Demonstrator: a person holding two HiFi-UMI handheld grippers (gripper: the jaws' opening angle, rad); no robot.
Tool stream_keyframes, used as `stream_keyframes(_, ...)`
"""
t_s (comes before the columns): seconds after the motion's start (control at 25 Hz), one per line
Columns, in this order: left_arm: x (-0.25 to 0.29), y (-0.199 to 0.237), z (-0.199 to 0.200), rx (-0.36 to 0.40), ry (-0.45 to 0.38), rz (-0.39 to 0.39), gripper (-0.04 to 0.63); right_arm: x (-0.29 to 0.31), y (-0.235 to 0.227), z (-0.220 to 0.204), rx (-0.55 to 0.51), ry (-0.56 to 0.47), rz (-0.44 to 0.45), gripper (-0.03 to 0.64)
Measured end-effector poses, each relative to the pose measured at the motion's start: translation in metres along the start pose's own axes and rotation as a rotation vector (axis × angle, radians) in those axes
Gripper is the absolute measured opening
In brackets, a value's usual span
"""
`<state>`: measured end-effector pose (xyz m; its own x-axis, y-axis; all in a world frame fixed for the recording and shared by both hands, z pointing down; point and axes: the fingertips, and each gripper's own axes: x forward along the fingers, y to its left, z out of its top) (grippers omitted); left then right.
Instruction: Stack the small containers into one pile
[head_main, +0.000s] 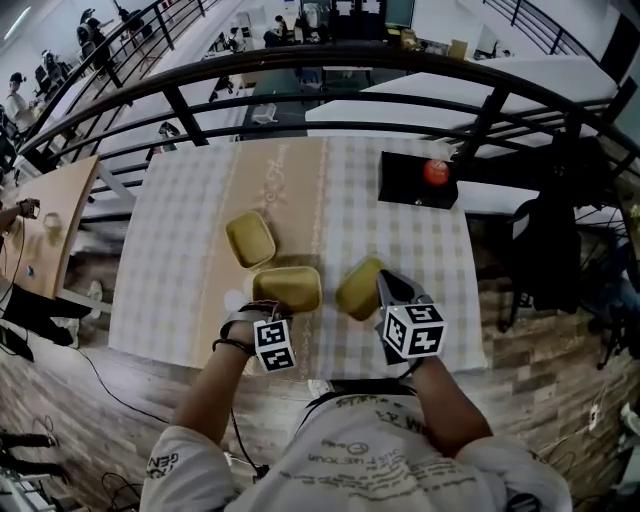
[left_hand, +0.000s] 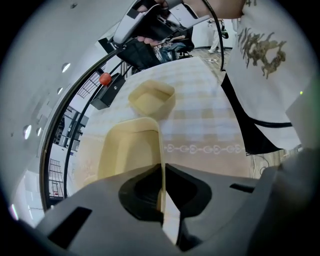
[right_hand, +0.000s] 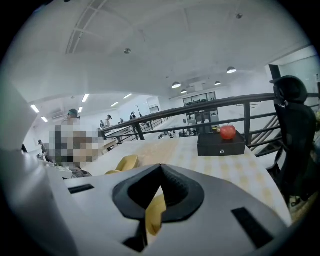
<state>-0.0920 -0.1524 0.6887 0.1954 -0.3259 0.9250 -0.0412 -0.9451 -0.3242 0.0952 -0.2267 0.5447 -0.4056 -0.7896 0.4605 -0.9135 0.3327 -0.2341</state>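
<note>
Tubs of pale yellow, rounded, nearer than the black box (head_main: 418, 180): left gripper (left_hand: 163, 172) clamped on middle container (head_main: 287, 287), long axis crosswise; right gripper (right_hand: 159, 175) pinches right container (head_main: 358, 288), tilted, angled boxward; third container (head_main: 250, 238) lies free

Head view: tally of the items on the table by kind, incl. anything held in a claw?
Yellow containers: 3 (far container, middle container, right container)
Black box: 1
Red apple: 1
Total: 5
</note>
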Motion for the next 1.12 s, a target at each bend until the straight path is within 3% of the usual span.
stream_keyframes(0.36,0.008,-0.03,0.001,0.063,-0.093,-0.049,0.015,-0.003,0.009,-0.014,0.019,0.027,-0.018,0.002)
stream_keyframes(0.6,0.019,-0.037,-0.004,0.117,-0.097,-0.071,0.015,-0.004,0.009,-0.023,0.032,0.042,-0.04,0.003)
stream_keyframes(1.0,0.028,-0.038,-0.008,0.056,-0.107,-0.119,0.019,-0.004,0.006,-0.028,0.047,0.05,-0.071,0.002)
stream_keyframes(1.12,0.023,-0.038,-0.005,0.021,-0.138,-0.132,0.074,-0.004,0.006,-0.027,0.055,0.044,-0.071,0.003)
